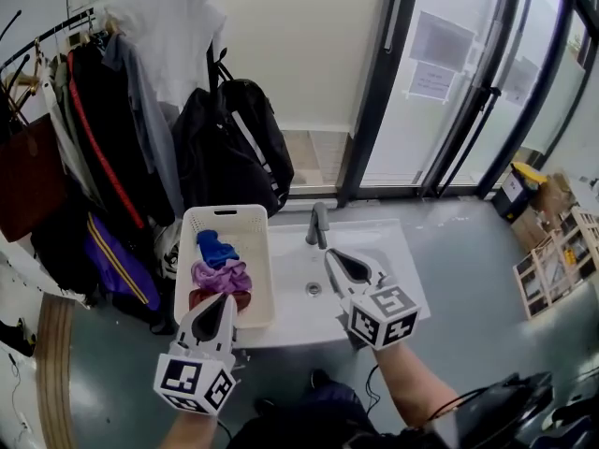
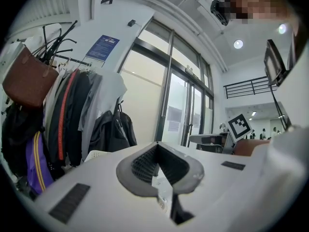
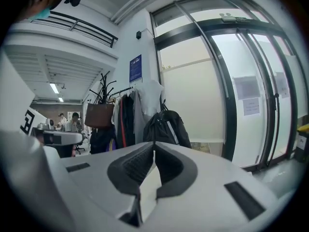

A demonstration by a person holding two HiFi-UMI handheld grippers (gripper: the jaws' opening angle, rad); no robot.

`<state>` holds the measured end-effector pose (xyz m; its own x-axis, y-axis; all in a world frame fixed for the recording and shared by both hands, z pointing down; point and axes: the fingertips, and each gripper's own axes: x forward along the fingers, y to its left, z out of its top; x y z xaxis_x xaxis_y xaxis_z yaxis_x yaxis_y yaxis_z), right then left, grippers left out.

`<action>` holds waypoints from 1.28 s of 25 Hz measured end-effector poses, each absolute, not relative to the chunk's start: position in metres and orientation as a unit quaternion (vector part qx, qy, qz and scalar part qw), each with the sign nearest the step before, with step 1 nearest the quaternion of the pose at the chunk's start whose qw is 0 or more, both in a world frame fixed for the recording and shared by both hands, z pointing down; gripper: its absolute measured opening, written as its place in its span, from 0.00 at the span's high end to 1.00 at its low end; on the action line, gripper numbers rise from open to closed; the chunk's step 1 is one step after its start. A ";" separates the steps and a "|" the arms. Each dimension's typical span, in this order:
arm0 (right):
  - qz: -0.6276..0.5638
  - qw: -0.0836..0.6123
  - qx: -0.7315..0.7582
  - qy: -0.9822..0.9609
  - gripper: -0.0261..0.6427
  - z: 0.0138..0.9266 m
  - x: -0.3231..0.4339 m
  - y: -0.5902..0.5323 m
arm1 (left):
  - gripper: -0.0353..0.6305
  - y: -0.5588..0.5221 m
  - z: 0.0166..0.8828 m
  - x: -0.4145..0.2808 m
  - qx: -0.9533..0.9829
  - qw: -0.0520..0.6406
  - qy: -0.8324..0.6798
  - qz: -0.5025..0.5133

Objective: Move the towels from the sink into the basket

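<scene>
Right, the white slotted plastic basket (image 1: 225, 211) sits just left of the white sink (image 1: 298, 262), and all three towels I can see are in it: a bright blue towel (image 1: 216, 248) at the far end, a bunched purple towel (image 1: 222, 276) in the middle, and a dark red towel (image 1: 240, 298) nearest the person. The basin itself shows its round metal drain (image 1: 314, 289) below the grey faucet (image 1: 318, 224).

The left gripper (image 1: 223, 299) hangs over the near end of the basket, its tips above the dark red towel. Its own view has the jaws pressed together with nothing between them. The right gripper (image 1: 333, 256) hovers over the right side of the basin, jaws closed as well and empty.

Behind the basket, a black backpack (image 1: 229, 143) hangs among coats.
</scene>
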<state>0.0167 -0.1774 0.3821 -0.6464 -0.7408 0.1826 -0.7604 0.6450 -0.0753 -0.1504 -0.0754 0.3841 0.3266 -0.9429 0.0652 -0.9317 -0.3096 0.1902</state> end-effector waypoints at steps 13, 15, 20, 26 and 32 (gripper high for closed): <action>0.080 0.060 0.431 -0.897 0.95 0.381 0.091 -0.190 | 0.94 -0.112 0.363 -0.089 0.810 0.084 -0.579 -0.034; 0.077 0.059 0.432 -0.897 0.95 0.381 0.095 -0.195 | 0.94 -0.117 0.362 -0.083 0.811 0.082 -0.578 -0.032; 0.086 0.063 0.433 -0.895 0.95 0.387 0.099 -0.207 | 0.94 -0.125 0.361 -0.074 0.813 0.081 -0.576 -0.023; 0.089 0.054 0.438 -0.893 0.95 0.388 0.103 -0.215 | 0.94 -0.131 0.359 -0.073 0.810 0.078 -0.581 -0.020; 0.097 0.052 0.442 -0.890 0.95 0.390 0.103 -0.220 | 0.94 -0.136 0.354 -0.074 0.811 0.071 -0.580 -0.026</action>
<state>0.1028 -0.2204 0.3904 -0.6031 -0.7775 0.1780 -0.7976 0.5899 -0.1257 -0.0741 -0.1357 0.3545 0.3263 -0.9444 0.0404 -0.9371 -0.3176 0.1450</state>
